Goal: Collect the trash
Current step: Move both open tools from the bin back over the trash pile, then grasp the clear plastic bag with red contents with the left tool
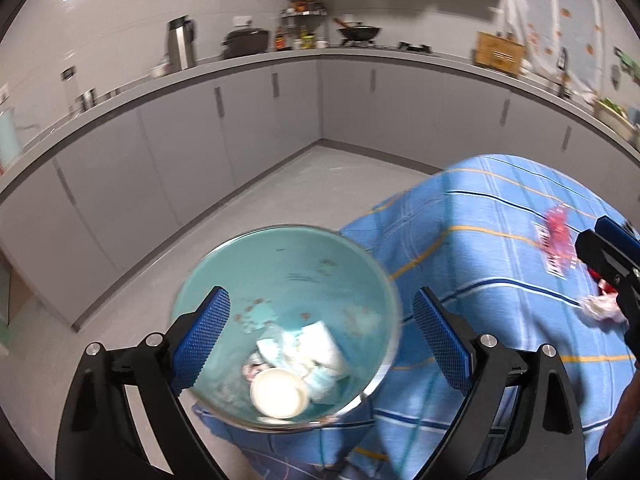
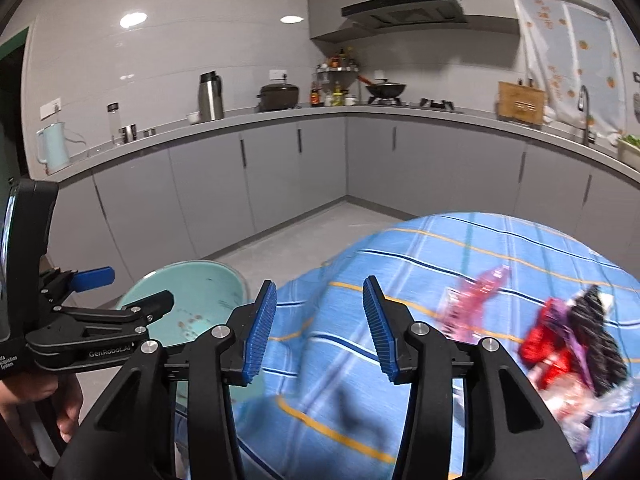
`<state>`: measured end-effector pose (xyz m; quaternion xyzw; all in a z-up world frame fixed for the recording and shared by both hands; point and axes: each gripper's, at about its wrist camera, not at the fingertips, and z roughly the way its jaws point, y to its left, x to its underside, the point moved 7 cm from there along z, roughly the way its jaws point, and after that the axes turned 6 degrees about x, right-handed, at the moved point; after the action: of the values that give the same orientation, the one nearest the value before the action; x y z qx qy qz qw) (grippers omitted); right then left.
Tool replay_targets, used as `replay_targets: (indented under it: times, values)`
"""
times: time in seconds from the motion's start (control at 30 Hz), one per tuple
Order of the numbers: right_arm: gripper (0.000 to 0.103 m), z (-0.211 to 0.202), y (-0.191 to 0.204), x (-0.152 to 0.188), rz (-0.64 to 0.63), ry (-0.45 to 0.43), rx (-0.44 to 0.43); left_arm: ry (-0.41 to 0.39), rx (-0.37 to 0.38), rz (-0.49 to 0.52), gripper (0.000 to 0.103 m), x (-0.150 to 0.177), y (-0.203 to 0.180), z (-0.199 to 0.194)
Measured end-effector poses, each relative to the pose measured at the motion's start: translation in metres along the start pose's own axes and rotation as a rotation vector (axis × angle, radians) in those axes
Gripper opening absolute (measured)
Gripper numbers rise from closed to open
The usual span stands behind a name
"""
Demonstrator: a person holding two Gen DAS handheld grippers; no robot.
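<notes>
A teal trash bin (image 1: 280,256) stands on the floor beside a table with a blue checked cloth (image 1: 480,248). Crumpled tissues (image 1: 308,352) and a white cup (image 1: 280,394) lie at its bottom. My left gripper (image 1: 320,304) hovers open over the bin's mouth with nothing between its pads. My right gripper (image 2: 319,292) is open and empty above the cloth (image 2: 352,380). Right of it on the cloth lie a pink wrapper (image 2: 476,300) and a heap of red and black wrappers (image 2: 572,344). A crumpled tissue (image 1: 600,306) lies near the right gripper's body (image 1: 604,256).
Grey cabinets (image 2: 280,184) line the far walls under a counter with a thermos (image 2: 210,96), a pot (image 2: 278,96) and a wok (image 2: 386,89). Bare grey floor (image 1: 304,188) lies between the cabinets and the bin. A hand (image 2: 60,404) holds the left gripper.
</notes>
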<state>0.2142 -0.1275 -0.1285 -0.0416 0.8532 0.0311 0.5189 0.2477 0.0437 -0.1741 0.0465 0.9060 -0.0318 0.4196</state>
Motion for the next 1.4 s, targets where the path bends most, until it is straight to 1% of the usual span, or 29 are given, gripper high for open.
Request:
replay_targets:
  times: [0.1,0.17,0.27,0.33,0.5,0.67,0.83,1.03,1.13,1.3,1.4]
  values:
    - [0.047,-0.01,-0.022,0.006,0.02,-0.004,0.044,-0.001,0.037,0.026,0.091,0.0,-0.024,-0.001]
    - [0.047,-0.016,-0.039,0.01,0.042,-0.005,0.068,-0.001,0.066,0.062,0.091,0.001,-0.046,-0.001]
    - [0.05,-0.029,-0.064,0.016,0.074,-0.009,0.114,0.007,0.105,0.102,0.091,0.003,-0.074,0.001]
    - [0.05,-0.039,-0.082,0.021,0.084,-0.012,0.157,0.006,0.127,0.138,0.091,0.004,-0.096,0.002]
    - [0.051,-0.065,-0.12,0.037,0.138,-0.012,0.223,-0.005,0.189,0.207,0.091,-0.002,-0.146,0.003]
    - [0.053,-0.094,-0.159,0.055,0.192,-0.011,0.308,-0.021,0.248,0.277,0.091,-0.007,-0.195,0.003]
    - [0.053,-0.112,-0.186,0.068,0.232,-0.004,0.374,-0.028,0.322,0.336,0.091,-0.002,-0.24,0.001]
    - [0.055,-0.124,-0.219,0.088,0.285,0.009,0.453,-0.006,0.395,0.415,0.092,0.011,-0.284,-0.002]
    - [0.055,-0.125,-0.234,0.098,0.314,0.026,0.497,0.001,0.416,0.445,0.092,0.015,-0.301,-0.001]
    - [0.055,-0.124,-0.245,0.111,0.331,0.052,0.539,0.008,0.433,0.474,0.091,0.019,-0.322,0.003]
    - [0.055,-0.122,-0.254,0.12,0.35,0.075,0.571,0.026,0.45,0.497,0.091,0.024,-0.336,0.008]
